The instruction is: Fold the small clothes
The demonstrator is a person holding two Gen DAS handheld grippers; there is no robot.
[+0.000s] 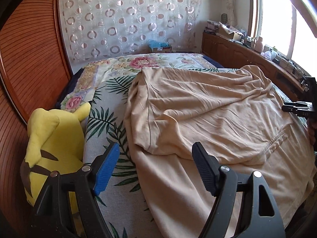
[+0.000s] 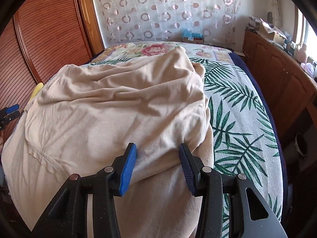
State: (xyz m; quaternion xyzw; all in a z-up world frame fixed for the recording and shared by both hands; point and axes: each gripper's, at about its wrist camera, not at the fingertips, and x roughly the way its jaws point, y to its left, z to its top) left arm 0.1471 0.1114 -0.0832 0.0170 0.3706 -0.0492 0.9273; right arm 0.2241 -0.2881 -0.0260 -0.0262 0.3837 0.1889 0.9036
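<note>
Readable writing is pretty thin here. The only lettering I can make out is a few pale characters on the black body of the right gripper (image 1: pixel 297 107) where it pokes in at the edge of the left wrist view, and they're too small to read properly. The cardboard box (image 1: pixel 160 48) at the far end of the bed has a label, also illegible.

The beige garment (image 1: pixel 208 115) lies rumpled on the floral bedspread (image 1: pixel 111 119), its far part folded back over the near part, with a stitched hem showing toward the near edge. Same garment fills most of the right wrist view (image 2: pixel 111 107).

The left gripper (image 1: pixel 156 152) has its jaws wide apart over the garment's left edge, nothing pinched; 1 blue pad sits over the bedspread, the other over cloth. The right gripper (image 2: pixel 157 152) also has a gap between its pads, with a fold of fabric bulging up between them, but the pads aren't pressing it.

Only the left view shows the yellow plush toy (image 1: pixel 53 146) beside the bed and the bright window (image 1: pixel 277 19). The right view shows more of the palm-leaf print and the wooden cabinet (image 2: pixel 277 75). Both catch the circle-pattern curtain (image 1: pixel 128 17).
</note>
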